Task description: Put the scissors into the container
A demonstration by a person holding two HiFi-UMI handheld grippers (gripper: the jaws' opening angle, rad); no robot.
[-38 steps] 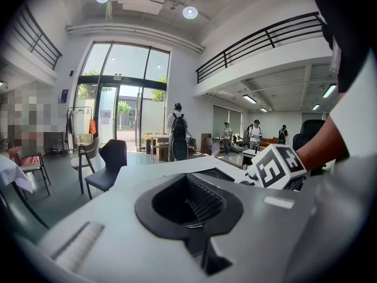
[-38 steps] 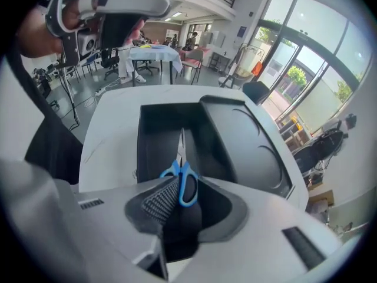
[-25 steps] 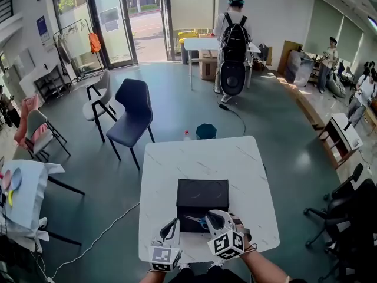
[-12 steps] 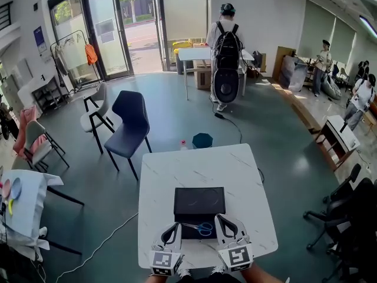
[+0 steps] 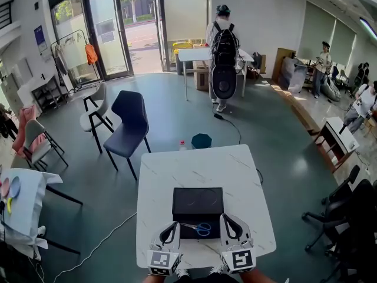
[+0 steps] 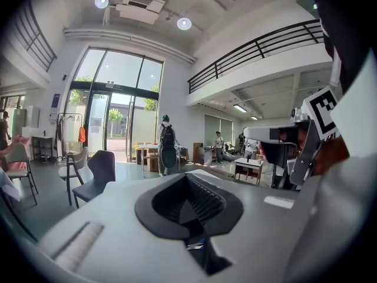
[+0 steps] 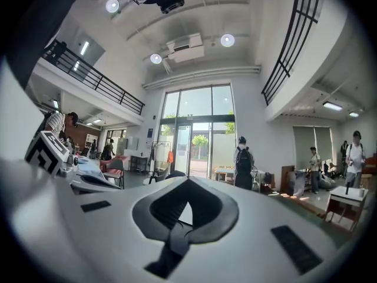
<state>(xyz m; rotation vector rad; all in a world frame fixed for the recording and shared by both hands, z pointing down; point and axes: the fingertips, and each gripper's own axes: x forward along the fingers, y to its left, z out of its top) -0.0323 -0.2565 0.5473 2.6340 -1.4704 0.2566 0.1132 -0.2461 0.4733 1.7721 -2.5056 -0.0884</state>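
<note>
Scissors (image 5: 199, 229) appear to be lying in the black container (image 5: 197, 200), at its near edge, blue handles right; left gripper (image 5: 169, 233) and right gripper (image 5: 230, 229) are sitting closed, empty, flanking them; likely light, stiff, slippery; pinching near the pivot looks safest.

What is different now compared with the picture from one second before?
The right gripper drew back from over the container toward the near edge of the table; the scissors lie inside the container. The left gripper and the container kept their places.
</note>
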